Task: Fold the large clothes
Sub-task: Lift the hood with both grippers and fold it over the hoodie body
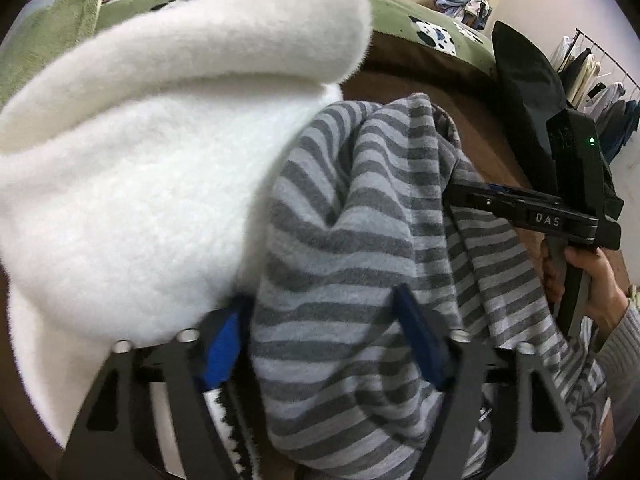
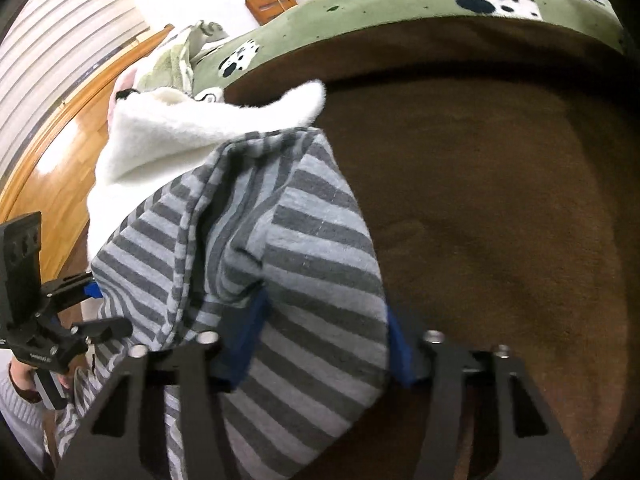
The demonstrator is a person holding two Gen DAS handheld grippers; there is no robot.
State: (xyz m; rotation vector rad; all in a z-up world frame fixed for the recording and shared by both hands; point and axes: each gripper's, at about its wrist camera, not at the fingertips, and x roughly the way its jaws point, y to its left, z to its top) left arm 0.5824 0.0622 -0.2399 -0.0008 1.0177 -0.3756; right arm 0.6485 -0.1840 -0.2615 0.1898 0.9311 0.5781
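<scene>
Ahead of the claws spreads a brown blanket, and beyond it a green cover printed with black-and-white spotted patches. Far off to the right hangs a clothes rack, with a heap of laundry behind. Wooden flooring lies to the left.

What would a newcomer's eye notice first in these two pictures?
The grey striped garment with fluffy white lining fills both views, bunched over a brown blanket. Each hand-held gripper, left and right, has its blue pads on a fold of it. Behind lies a green spotted cover.
</scene>
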